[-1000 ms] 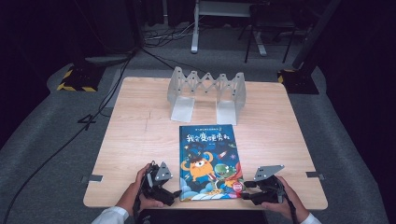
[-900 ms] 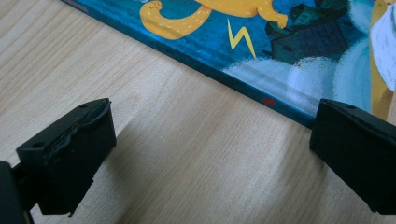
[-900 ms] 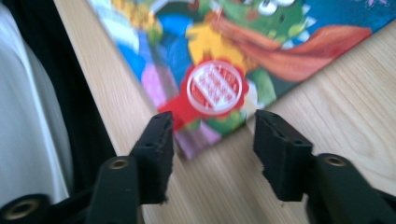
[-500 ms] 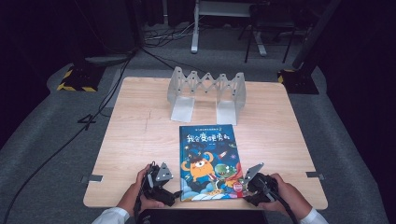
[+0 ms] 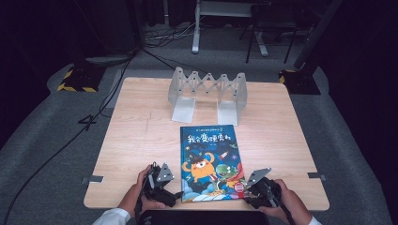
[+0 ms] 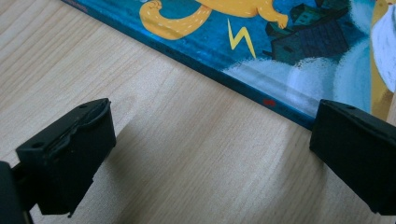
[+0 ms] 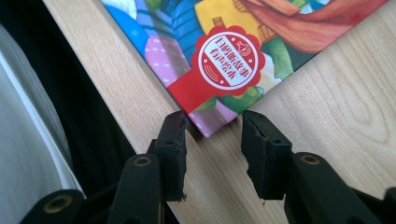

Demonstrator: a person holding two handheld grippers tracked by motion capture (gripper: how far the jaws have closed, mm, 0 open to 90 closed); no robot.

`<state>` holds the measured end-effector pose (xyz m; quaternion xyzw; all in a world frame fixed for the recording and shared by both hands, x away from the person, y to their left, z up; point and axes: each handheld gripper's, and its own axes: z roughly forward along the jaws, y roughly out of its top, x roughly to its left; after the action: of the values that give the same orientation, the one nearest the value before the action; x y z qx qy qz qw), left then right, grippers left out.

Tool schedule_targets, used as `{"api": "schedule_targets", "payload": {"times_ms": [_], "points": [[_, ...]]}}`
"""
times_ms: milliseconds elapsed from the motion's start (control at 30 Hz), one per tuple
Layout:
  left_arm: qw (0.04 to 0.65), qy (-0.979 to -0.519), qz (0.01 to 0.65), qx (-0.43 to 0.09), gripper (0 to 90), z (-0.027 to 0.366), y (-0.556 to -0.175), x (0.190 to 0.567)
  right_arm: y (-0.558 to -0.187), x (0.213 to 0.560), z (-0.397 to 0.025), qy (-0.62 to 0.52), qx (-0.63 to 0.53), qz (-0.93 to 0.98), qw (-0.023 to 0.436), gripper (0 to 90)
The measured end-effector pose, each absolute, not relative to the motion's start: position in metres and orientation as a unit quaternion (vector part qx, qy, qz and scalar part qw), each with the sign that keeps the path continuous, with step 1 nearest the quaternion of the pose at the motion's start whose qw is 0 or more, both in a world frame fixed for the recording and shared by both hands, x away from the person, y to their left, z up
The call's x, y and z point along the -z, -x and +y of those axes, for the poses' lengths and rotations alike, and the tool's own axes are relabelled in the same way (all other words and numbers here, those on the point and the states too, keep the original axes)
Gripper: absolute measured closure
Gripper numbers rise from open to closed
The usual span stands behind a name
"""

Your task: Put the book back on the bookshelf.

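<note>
- Lying flat on the wooden table (image 5: 136, 140), the picture book (image 5: 209, 159) has its long axis running away from the person, toward the folding metal book rack (image 5: 208, 91) at the far side, which stands well apart from it
- the book's near short edge sits close to the table's near edge, right between the two grippers, so both hands are about equally near it, one at each near corner
- the right gripper (image 5: 259, 190) looks like the one that matters here: in the right gripper view its tip (image 7: 212, 140) straddles the book's near right corner (image 7: 210, 128), the one with the red round sticker (image 7: 229, 58)
- its jaws stand partly apart with that corner poking into the gap; one jaw looks to be touching the edge, but nothing is pinched yet
- the left gripper (image 5: 157, 185) rests just beside the near left edge, jaws spread wide and empty (image 6: 205, 154), and the book's blue edge (image 6: 243, 86) runs diagonally just past them in the left gripper view
- so the book lies ahead of and inward from each gripper, and the likely next bit is the right one closing on that corner to lift the cover or the whole book, though that's only a guess
</note>
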<state>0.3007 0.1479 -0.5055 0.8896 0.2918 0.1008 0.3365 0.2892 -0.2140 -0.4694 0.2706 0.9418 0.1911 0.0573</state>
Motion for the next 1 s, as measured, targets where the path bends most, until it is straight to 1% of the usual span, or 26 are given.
{"api": "schedule_targets", "payload": {"times_ms": [67, 133, 167, 267, 300, 333, 367, 433, 467, 500, 533, 633, 800, 867, 900, 933, 1000], "points": [[0.337, -0.890, 0.291, -0.101, 0.5, 0.148, -0.301, 0.506, -0.287, 0.474, -0.217, -0.290, -0.230, 0.927, 0.065, 59.5], [0.338, -0.890, 0.290, -0.101, 0.5, 0.148, -0.301, 0.506, -0.286, 0.475, -0.219, -0.285, -0.239, 0.926, 0.068, 59.4], [0.338, -0.890, 0.289, -0.101, 0.5, 0.148, -0.301, 0.506, -0.288, 0.475, -0.221, -0.287, -0.247, 0.924, 0.057, 59.9], [0.338, -0.890, 0.288, -0.101, 0.5, 0.148, -0.301, 0.506, -0.289, 0.472, -0.220, -0.275, -0.223, 0.934, 0.053, 59.4], [0.338, -0.891, 0.287, -0.101, 0.5, 0.148, -0.301, 0.506, -0.290, 0.470, -0.217, -0.265, -0.195, 0.943, 0.054, 54.2], [0.338, -0.891, 0.287, -0.100, 0.5, 0.148, -0.301, 0.506, -0.290, 0.468, -0.214, -0.259, -0.167, 0.950, 0.048, 52.2], [0.338, -0.891, 0.286, -0.100, 0.5, 0.148, -0.301, 0.506, -0.292, 0.465, -0.207, -0.238, -0.125, 0.962, 0.046, 55.2], [0.338, -0.891, 0.286, -0.100, 0.5, 0.148, -0.301, 0.506, -0.295, 0.463, -0.200, -0.226, -0.105, 0.968, 0.033, 62.5], [0.338, -0.891, 0.286, -0.100, 0.6, 0.148, -0.301, 0.506, -0.295, 0.463, -0.200, -0.226, -0.105, 0.968, 0.033, 62.5], [0.338, -0.890, 0.289, -0.101, 0.6, 0.148, -0.301, 0.506, -0.297, 0.463, -0.198, -0.224, -0.097, 0.969, 0.030, 65.9], [0.339, -0.890, 0.289, -0.101, 0.6, 0.148, -0.301, 0.506, -0.302, 0.462, -0.196, -0.230, -0.085, 0.969, 0.025, 72.2], [0.338, -0.890, 0.289, -0.101, 0.5, 0.148, -0.300, 0.506, -0.306, 0.461, -0.195, -0.226, -0.074, 0.971, 0.012, 74.3], [0.338, -0.890, 0.288, -0.100, 0.6, 0.148, -0.300, 0.506, -0.301, 0.462, -0.198, -0.229, -0.086, 0.969, 0.025, 76.4], [0.338, -0.890, 0.288, -0.100, 0.5, 0.148, -0.300, 0.506, -0.297, 0.463, -0.205, -0.238, -0.118, 0.964, 0.029, 76.9], [0.339, -0.890, 0.288, -0.100, 0.6, 0.148, -0.301, 0.506, -0.291, 0.466, -0.216, -0.246, -0.166, 0.954, 0.039, 77.4], [0.339, -0.890, 0.288, -0.100, 0.6, 0.148, -0.301, 0.506, -0.291, 0.466, -0.216, -0.246, -0.166, 0.954, 0.039, 77.4], [0.339, -0.891, 0.285, -0.100, 0.7, 0.149, -0.301, 0.506, -0.286, 0.471, -0.226, -0.243, -0.213, 0.945, 0.051, 77.7]]}}
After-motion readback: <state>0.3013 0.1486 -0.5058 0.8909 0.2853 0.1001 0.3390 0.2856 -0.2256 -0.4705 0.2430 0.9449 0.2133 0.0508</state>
